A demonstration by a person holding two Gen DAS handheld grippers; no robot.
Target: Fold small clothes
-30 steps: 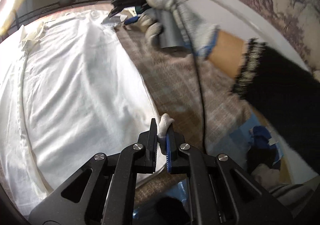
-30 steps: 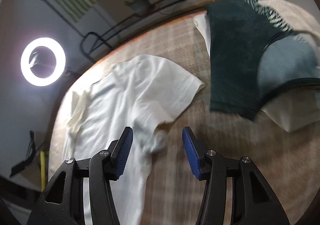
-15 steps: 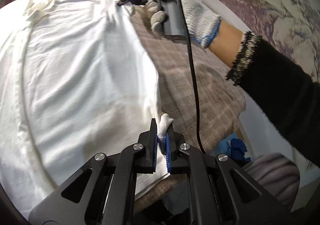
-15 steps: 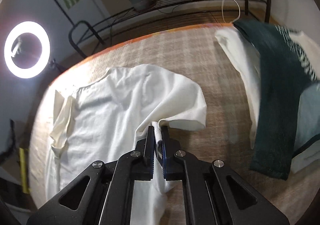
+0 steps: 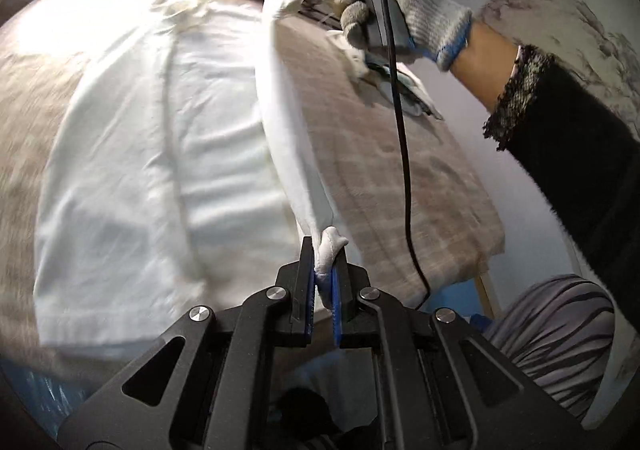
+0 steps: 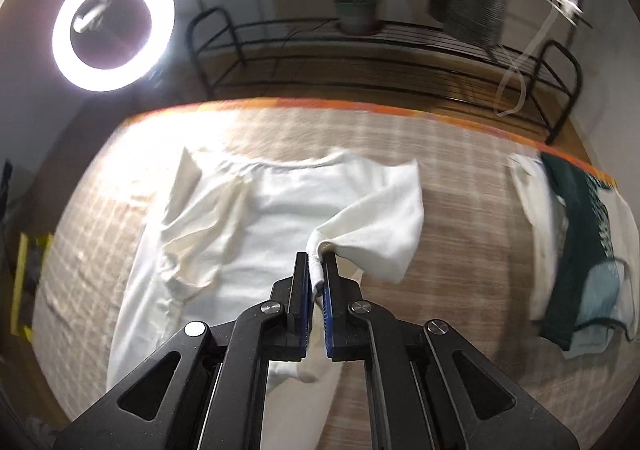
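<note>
One side edge of the white shirt (image 5: 160, 154) is hanging lifted off the bench (image 5: 400, 170) in the left view, stretched between both tools. The left tongs (image 5: 325, 282) are pinching its near corner, and the gloved right hand (image 5: 400, 10) is holding the far end up.

Over in the right view, the right tongs (image 6: 316, 282) are pressed onto cloth by the sleeve (image 6: 380, 218), the rest lying flat. I judge the first fold is only starting. A pile of other clothes (image 6: 576, 242) is waiting, unfolded, well apart.
</note>
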